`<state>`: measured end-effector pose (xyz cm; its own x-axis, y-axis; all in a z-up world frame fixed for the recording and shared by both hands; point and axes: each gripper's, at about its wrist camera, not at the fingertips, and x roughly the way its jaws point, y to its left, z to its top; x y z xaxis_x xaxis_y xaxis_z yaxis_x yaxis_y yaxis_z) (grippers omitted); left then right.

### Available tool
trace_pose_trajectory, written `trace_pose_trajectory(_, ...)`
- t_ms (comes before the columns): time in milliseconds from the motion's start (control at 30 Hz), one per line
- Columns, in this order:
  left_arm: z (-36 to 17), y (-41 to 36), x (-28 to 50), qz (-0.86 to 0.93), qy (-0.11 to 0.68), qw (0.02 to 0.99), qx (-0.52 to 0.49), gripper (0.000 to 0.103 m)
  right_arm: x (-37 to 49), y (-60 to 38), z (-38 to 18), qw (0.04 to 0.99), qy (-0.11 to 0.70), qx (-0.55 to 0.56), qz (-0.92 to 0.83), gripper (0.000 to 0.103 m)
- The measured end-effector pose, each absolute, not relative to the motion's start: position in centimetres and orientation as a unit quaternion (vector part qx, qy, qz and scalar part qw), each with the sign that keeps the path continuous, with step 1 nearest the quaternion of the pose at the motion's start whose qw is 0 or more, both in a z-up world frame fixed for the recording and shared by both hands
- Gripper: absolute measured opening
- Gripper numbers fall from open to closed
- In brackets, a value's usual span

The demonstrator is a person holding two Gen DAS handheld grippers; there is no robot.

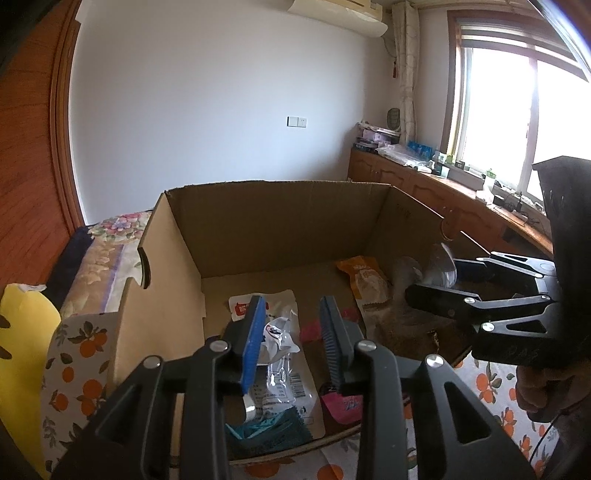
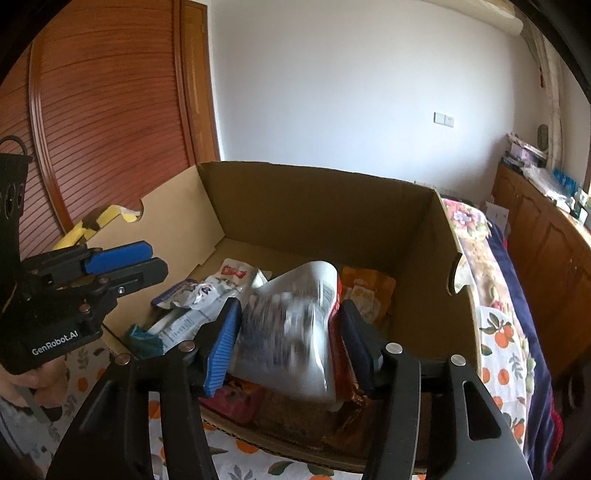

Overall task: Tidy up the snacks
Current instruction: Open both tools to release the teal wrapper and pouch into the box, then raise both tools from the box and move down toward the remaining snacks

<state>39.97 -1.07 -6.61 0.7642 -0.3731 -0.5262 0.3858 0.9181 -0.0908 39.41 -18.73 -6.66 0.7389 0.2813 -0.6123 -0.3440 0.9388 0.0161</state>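
Right hand-held gripper [image 2: 286, 343] around upright snack packet [image 2: 291, 332].

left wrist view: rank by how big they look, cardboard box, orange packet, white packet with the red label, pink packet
1. cardboard box
2. white packet with the red label
3. orange packet
4. pink packet

The last two are unsure: the left gripper hides much of the pink packet, and it lies nearer the camera.

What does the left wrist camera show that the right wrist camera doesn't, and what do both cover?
Only the left wrist view: the bright window, the white air conditioner, and the left gripper with its jaws apart and nothing pinched between them.

Only the right wrist view: the blurred white snack packet between the right gripper jaws, and the slatted wooden door.

Both: the open cardboard box, the orange snack pouch and the orange-print tablecloth.
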Motion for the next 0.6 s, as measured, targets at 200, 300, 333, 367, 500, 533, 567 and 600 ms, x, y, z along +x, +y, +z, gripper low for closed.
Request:
trace_pose_trajectory(200, -6.9, -1.0, 40.0, -0.199, 0.276, 0.94, 0.012, 0.03, 39.3, -18.9, -6.8, 0.931, 0.321, -0.048, 0.165, 0.061)
trace_pose_trajectory(300, -6.9, -0.9, 40.0, -0.199, 0.275, 0.941, 0.012, 0.03, 39.2, -19.0, -6.7, 0.932, 0.32, -0.048, 0.161, 0.062)
trace_pose_trajectory(333, -6.9, -0.9, 40.0, -0.198, 0.274, 0.941, 0.012, 0.03, 39.2, -19.1, -6.7, 0.933, 0.32, -0.048, 0.16, 0.062)
trace_pose_trajectory(367, -7.0, -0.9, 40.0, -0.198, 0.274, 0.941, 0.012, 0.03, 39.1, -19.2, -6.7, 0.933, 0.319, -0.048, 0.158, 0.062)
trace_pose_trajectory(500, -7.0, -0.9, 39.9, -0.196, 0.272, 0.942, 0.012, 0.031, 38.5, -19.3, -6.4, 0.935, 0.314, -0.051, 0.155, 0.062)
trace_pose_trajectory(533, -6.9, -0.9, 39.8, -0.194, 0.27, 0.943, 0.014, 0.031, 38.1, -19.4, -6.2, 0.936, 0.312, -0.052, 0.154, 0.062)
trace_pose_trajectory(567, -6.8, -1.0, 39.7, -0.189, 0.267, 0.945, 0.017, 0.031, 37.7, -19.4, -5.9, 0.937, 0.309, -0.052, 0.154, 0.062)
trace_pose_trajectory(600, -6.8, -0.9, 39.6, -0.188, 0.264, 0.946, 0.018, 0.031, 37.4, -19.4, -5.7, 0.938, 0.307, -0.051, 0.155, 0.062)
